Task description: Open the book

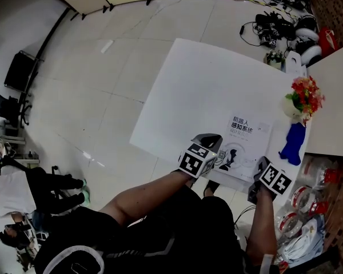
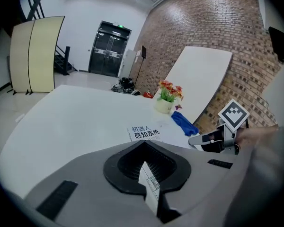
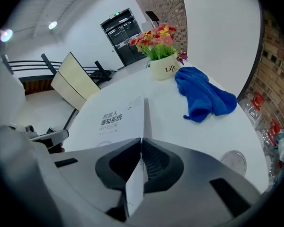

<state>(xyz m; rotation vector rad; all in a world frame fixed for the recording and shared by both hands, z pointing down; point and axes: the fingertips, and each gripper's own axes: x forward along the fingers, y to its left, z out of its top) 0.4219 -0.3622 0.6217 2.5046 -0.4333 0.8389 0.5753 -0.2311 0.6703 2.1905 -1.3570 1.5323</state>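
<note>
book (image 1: 244,144) lies shut, cover up, flat on white table (image 1: 194,79) at its near edge, long axis running away from the person; left gripper (image 1: 210,142) sits over the near-left corner, jaws pressed together w/ nothing between; right gripper (image 1: 266,167) is just off the near-right corner, jaws likewise clamped on nothing; in the right gripper view the book's right edge runs straight ahead of the tips; prob. the fore-edge, so right is better placed to lift the cover, but must part first; left gripper over the cover may block the swing; blue cloth (image 1: 292,143) and flower pot (image 1: 302,99) sit beyond on the right, near, not touching the book
</note>
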